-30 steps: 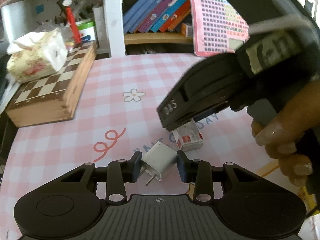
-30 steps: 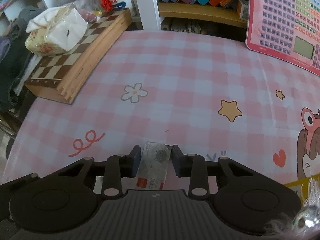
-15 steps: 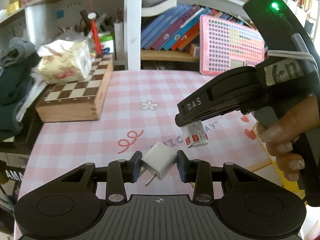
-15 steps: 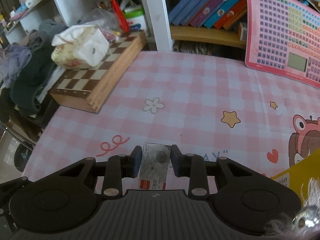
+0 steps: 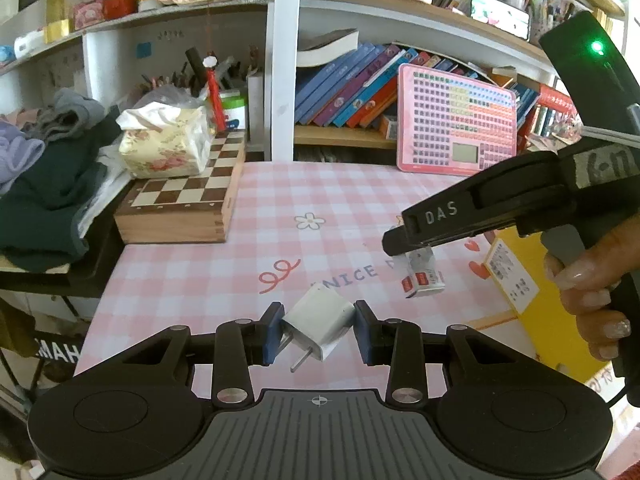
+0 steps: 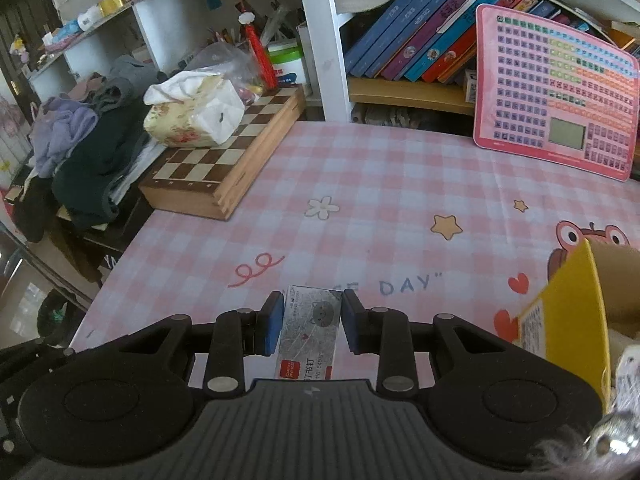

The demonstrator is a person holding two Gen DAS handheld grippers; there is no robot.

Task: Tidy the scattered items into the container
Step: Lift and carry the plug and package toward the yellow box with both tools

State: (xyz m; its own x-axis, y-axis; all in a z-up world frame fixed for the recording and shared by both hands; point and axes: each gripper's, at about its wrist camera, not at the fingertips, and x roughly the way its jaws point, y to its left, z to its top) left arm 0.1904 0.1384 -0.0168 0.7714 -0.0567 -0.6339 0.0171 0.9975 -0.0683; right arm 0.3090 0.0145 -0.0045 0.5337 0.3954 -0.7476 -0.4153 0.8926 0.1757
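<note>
White charger plug (image 5: 320, 326), pink-and-white checked tablecloth (image 5: 256, 216), yellow box (image 6: 568, 320), brown-and-cream chessboard (image 6: 216, 160).

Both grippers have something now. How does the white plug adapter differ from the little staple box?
The white plug adapter is plain white with two metal prongs pointing down; the staple box is grey, printed, with red labels. The adapter is chunky and rounded; the box is flat and rectangular. The adapter sits in the left gripper, the box in the right gripper. Both are clamped between blue pads, clear of the pink checked tablecloth.

White plug (image 5: 320, 326) tilted, prongs down; small staple box (image 6: 310, 336) held lengthwise; yellow carton (image 6: 568, 320) open at right.
</note>
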